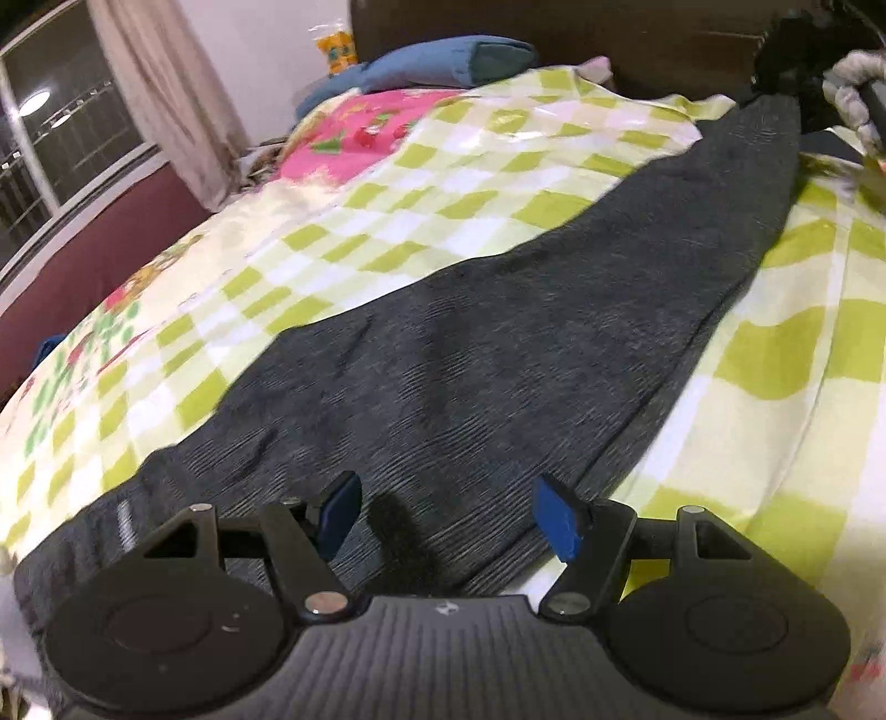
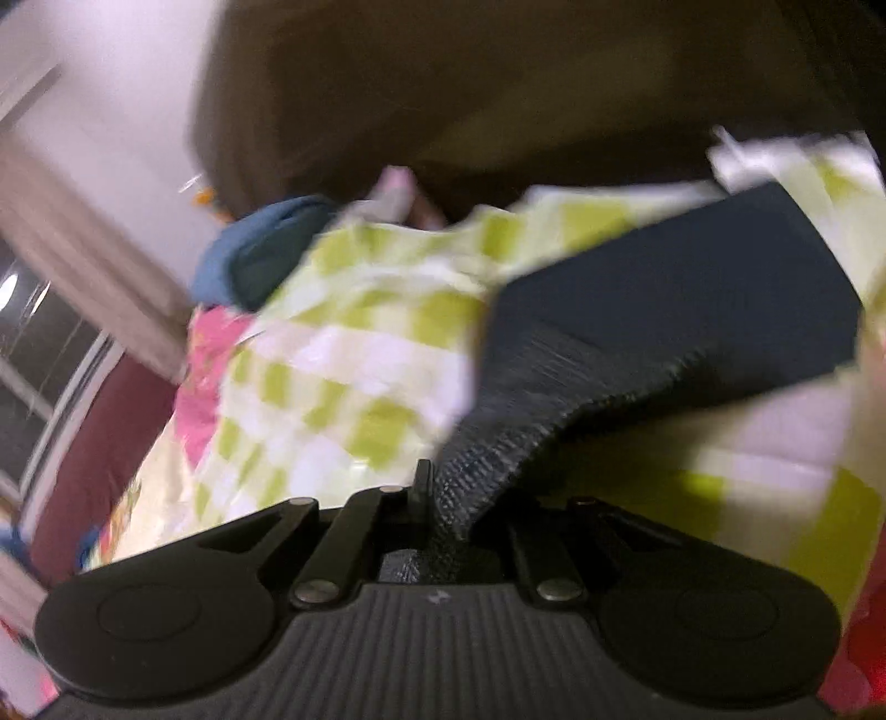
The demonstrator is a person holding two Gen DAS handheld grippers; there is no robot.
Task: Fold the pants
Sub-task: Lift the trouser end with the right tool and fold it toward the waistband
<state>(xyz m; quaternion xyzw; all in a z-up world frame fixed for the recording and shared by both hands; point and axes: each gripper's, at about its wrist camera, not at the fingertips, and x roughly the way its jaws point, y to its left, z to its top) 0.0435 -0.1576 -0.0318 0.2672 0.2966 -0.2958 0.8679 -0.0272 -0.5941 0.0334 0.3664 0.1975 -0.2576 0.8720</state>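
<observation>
Dark grey knit pants (image 1: 526,343) lie stretched out along the bed, waist end near me and leg end far right. My left gripper (image 1: 448,515) is open, its blue pads (image 1: 559,518) apart just above the waist end. In the blurred right wrist view my right gripper (image 2: 443,498) is shut on the pants (image 2: 637,332) at the leg end and holds that cloth lifted off the bed. The right gripper also shows at the far end of the pants in the left wrist view (image 1: 786,61).
The bed has a green and white checked sheet (image 1: 443,183) with a pink patch (image 1: 360,133). A blue pillow (image 1: 443,61) lies against the dark headboard (image 1: 609,33). A window (image 1: 55,127) and curtain (image 1: 166,94) are at the left.
</observation>
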